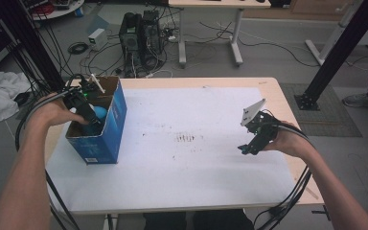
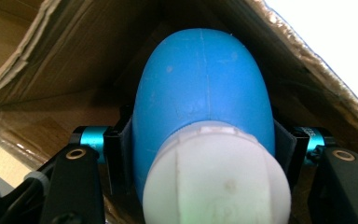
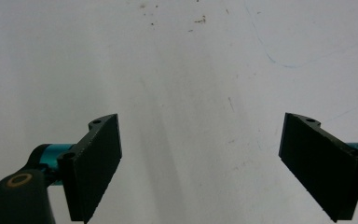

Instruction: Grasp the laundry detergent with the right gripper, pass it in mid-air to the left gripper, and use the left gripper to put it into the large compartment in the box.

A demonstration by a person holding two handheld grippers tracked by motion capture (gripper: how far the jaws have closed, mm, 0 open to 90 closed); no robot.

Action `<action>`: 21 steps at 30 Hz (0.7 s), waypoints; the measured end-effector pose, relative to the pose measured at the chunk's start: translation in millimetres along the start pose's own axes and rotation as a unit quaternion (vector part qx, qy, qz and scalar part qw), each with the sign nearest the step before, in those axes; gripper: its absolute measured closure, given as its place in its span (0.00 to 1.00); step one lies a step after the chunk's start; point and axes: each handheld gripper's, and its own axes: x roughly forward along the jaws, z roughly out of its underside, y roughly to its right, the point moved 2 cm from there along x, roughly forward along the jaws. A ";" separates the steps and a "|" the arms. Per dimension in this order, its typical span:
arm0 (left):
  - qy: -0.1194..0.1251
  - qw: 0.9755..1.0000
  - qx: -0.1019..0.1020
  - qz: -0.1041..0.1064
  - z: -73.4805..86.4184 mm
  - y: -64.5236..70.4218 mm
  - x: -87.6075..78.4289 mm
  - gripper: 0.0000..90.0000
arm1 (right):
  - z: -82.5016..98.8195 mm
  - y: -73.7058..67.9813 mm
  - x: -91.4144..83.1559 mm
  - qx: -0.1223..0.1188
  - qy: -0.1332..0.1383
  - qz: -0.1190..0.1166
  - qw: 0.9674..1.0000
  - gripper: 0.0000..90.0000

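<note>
At the left edge of the tabletop [image 1: 182,187], a blue cardboard box [image 1: 117,120] stood open at the top, its flaps raised. The left claw [image 1: 90,120] was lowered into that box from above, with the person's left hand [image 1: 52,112] wrapped around its body. A blue bulb-shaped object [image 2: 200,88] with a white cap [image 2: 216,177] was clenched between the two black jaws, which pressed against its sides just above the cap (the left gripper view showed the brown inner walls of the box close around it). In the high view, a patch of the same blue was seen inside the box, just beside the claw. The object was thus held within the box; whether it rested on the bottom could not be told.

Across the middle of the tabletop, a white sheet [image 1: 196,115] was spread, marked with a small cluster of dark specks [image 1: 186,138].

Toward the right edge, well apart from the box, the right claw [image 1: 247,149] was held in the person's right hand [image 1: 287,141], tilted down toward the white sheet. Its jaws were released and stood wide apart, with nothing between them.
</note>
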 end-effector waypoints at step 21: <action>-0.022 0.999 0.028 -0.011 -1.6 5.8 -0.4 0.42 | -1.6 -3.5 0.0 -0.004 -0.005 -0.001 1.000 0.14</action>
